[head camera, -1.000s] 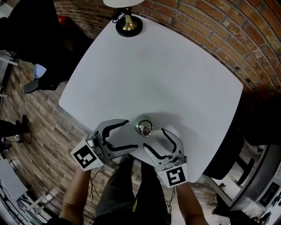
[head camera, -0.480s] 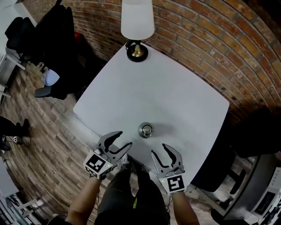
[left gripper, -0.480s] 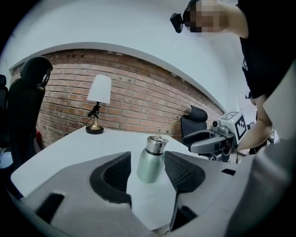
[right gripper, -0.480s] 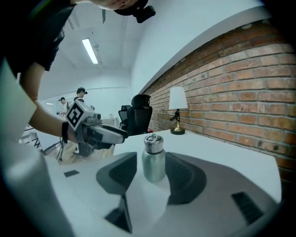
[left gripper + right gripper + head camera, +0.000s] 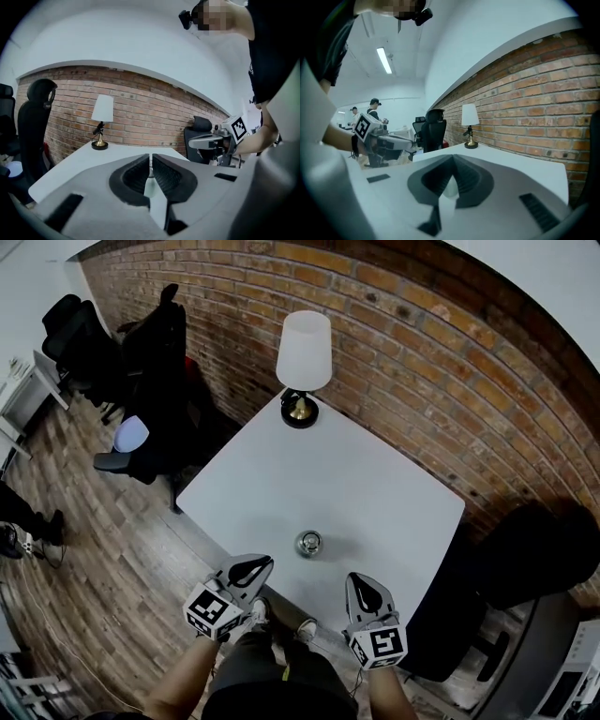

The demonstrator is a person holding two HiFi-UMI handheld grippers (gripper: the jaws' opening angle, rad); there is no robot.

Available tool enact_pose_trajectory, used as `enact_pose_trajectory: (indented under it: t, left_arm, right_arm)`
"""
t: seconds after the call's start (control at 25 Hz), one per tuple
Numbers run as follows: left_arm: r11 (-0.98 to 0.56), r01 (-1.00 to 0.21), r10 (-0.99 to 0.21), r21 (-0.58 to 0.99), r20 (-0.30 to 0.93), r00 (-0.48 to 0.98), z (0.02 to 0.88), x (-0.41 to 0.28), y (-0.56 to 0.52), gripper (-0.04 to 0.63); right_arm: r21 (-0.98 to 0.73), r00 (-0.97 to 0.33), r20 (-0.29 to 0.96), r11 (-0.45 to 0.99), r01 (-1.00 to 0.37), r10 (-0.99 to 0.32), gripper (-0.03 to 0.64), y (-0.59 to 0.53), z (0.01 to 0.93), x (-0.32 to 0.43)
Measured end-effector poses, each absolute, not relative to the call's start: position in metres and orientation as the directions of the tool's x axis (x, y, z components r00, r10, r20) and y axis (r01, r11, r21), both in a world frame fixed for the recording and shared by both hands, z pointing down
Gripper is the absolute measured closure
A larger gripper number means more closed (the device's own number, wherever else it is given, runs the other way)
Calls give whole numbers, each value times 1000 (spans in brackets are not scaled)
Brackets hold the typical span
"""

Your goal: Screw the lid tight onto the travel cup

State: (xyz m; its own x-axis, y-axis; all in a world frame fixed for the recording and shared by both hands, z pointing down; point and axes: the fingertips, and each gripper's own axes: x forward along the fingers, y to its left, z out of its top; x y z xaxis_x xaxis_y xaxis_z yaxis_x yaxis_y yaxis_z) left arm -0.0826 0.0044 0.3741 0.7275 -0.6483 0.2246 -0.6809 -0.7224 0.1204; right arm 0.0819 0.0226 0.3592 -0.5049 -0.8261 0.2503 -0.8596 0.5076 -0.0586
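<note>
Found the travel cup (image 5: 308, 543) standing on the white bench (image 5: 375, 493), close to the near edge and roughly midway along it. Saw a plain, matte bench top, with a lamp (image 5: 303, 362) under a white shade at the far corner, well apart from the cup. Made out a brick wall (image 5: 422, 352) behind the bench, a wood-plank floor (image 5: 103, 549) around it, and dark office chairs (image 5: 84, 343) off to the left. Read the cup's long axis as vertical: base on the surface, shiny round top pointed straight up at the head camera. Saw the left gripper (image 5: 150, 157) and the right gripper (image 5: 453, 160) short of the near edge, one to each side of the cup and apart from it. Caught the left fingers closing to a thin slit with nothing between them. Found the right fingers clenched together, empty.
</note>
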Motion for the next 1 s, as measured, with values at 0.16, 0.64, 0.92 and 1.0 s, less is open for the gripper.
enact_pose_trajectory:
  t: [0.16,0.64,0.92,1.0]
  left_arm:
    - [-656,-752,-739,62,150,657,327,-99,1,571]
    - [-596,-799,-798,-78,-57,600,208,-105,9,572]
    - [-579,-811,-803,-78,-115,585,171,-120,21,571]
    - [-577,-814,-805,-73,-116,581,167,-130,26,571]
  right_arm:
    - [-70,-516,173,513,-856,-839,603,25,320,79]
    - [-12,-447,37,447,-894,-894,603,34,225,117]
    - [0,-375,9,375,-927,-927,604,39,202,136]
    - [9,-361,1,361,-932,-933,603,42,197,137]
